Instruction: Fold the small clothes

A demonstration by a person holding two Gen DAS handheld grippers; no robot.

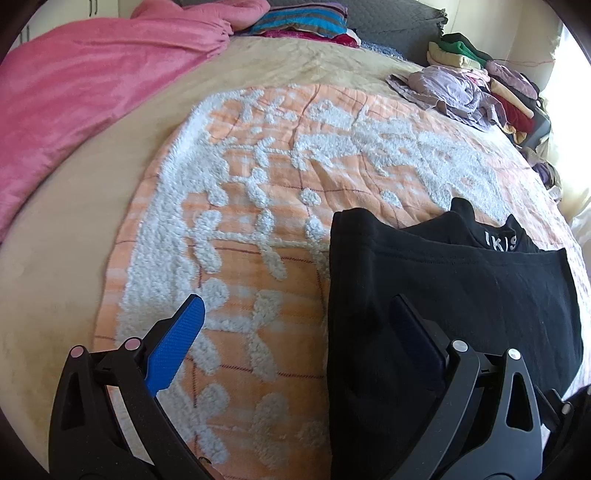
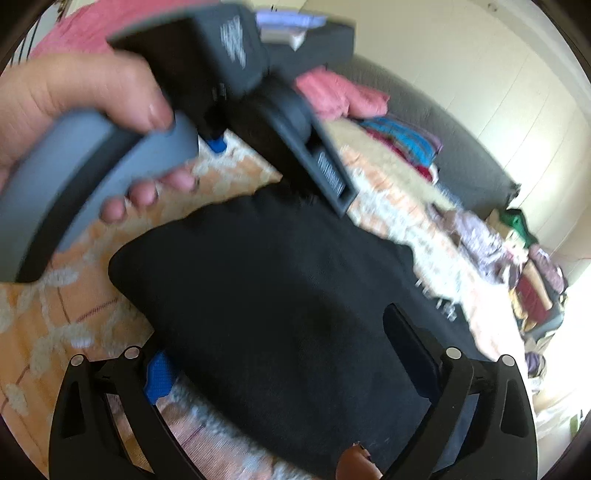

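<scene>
Left gripper (image 1: 295,314) held spread over black garment (image 1: 443,288) edge on blanket (image 1: 258,166). Right gripper (image 2: 277,332) spread; garment seen between fingers, blurred.

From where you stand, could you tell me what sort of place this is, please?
Most likely a bedroom: the work surface is a bed with a pink blanket, striped pillows against a grey headboard, and piled clothes.
</scene>
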